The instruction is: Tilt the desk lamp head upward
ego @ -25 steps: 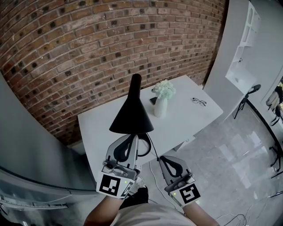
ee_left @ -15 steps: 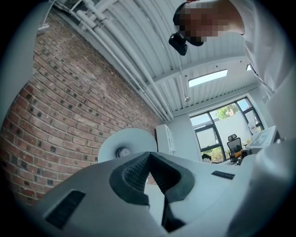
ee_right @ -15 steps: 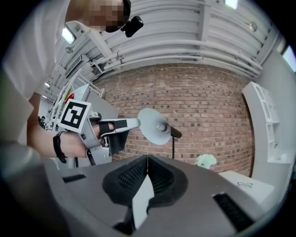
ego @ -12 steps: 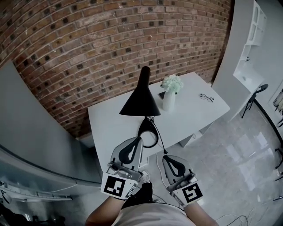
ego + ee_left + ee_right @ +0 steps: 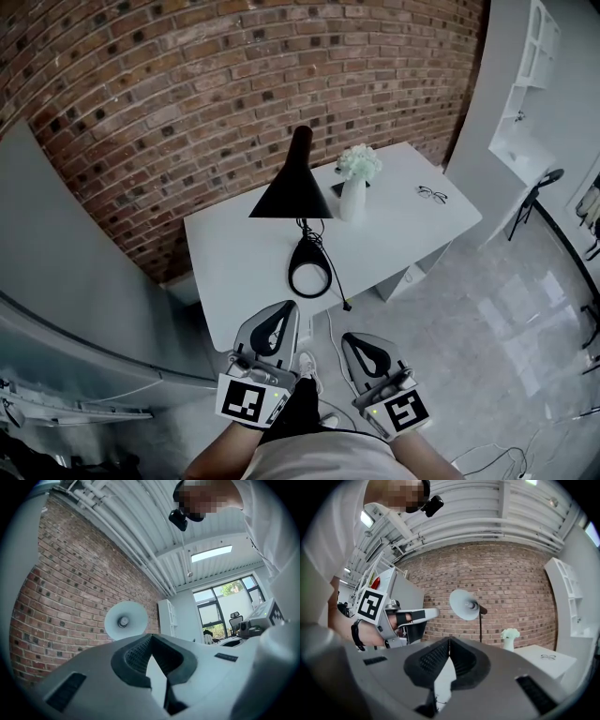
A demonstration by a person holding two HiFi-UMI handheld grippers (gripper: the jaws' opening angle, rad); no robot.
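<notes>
Desk lamp (image 5: 298,202) stands near the centre of the frame in the head view, on the white table (image 5: 234,272) before the brick wall (image 5: 187,84). Its black cone-shaped head (image 5: 291,187) has the wide mouth turned down and toward the grippers, above the ring-shaped base (image 5: 308,251). A cable (image 5: 336,281) runs from the base to the near edge of the table. Just right of the lamp is a white vase with flowers (image 5: 353,183), and further right lie glasses (image 5: 431,194). Both grippers are low in the frame, well apart from the lamp. The left gripper (image 5: 285,309) has its jaws pressed together at the tips, with nothing between them. The right gripper (image 5: 350,337) is also closed and empty.
</notes>
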